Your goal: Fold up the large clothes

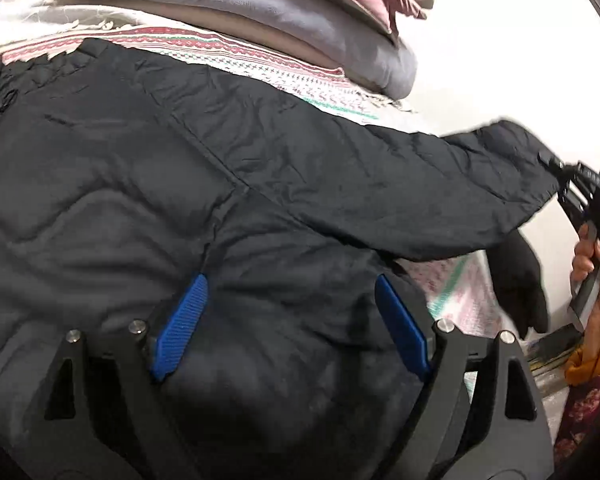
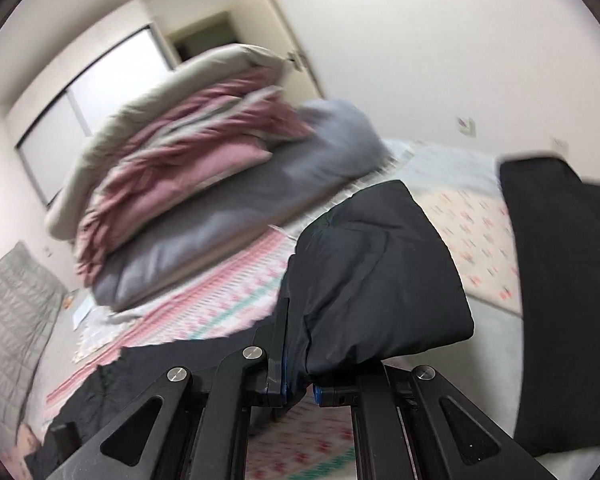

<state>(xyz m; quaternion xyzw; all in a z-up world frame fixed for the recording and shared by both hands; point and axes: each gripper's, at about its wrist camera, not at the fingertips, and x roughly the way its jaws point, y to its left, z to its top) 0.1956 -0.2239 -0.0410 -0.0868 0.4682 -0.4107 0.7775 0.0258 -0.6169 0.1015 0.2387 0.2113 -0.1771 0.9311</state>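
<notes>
Bedding surface: patterned blanket [image 1: 260,54] on a bed, stacked quilts [image 2: 188,136] behind. Left gripper [image 1: 288,320] jaws stand wide over the dark jacket [image 1: 148,168] body, gripping nothing. Right gripper [image 2: 300,384] jaws are clamped on the sleeve cuff [image 2: 372,280], lifted outward. Judgement: folding barely started; sleeve fold pending. Only the left view shows the spread jacket body; only the right shows the pinch.

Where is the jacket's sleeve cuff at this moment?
In the right wrist view the sleeve cuff sits bottom centre, clamped in the right gripper, lifted above the patterned blanket.
</notes>
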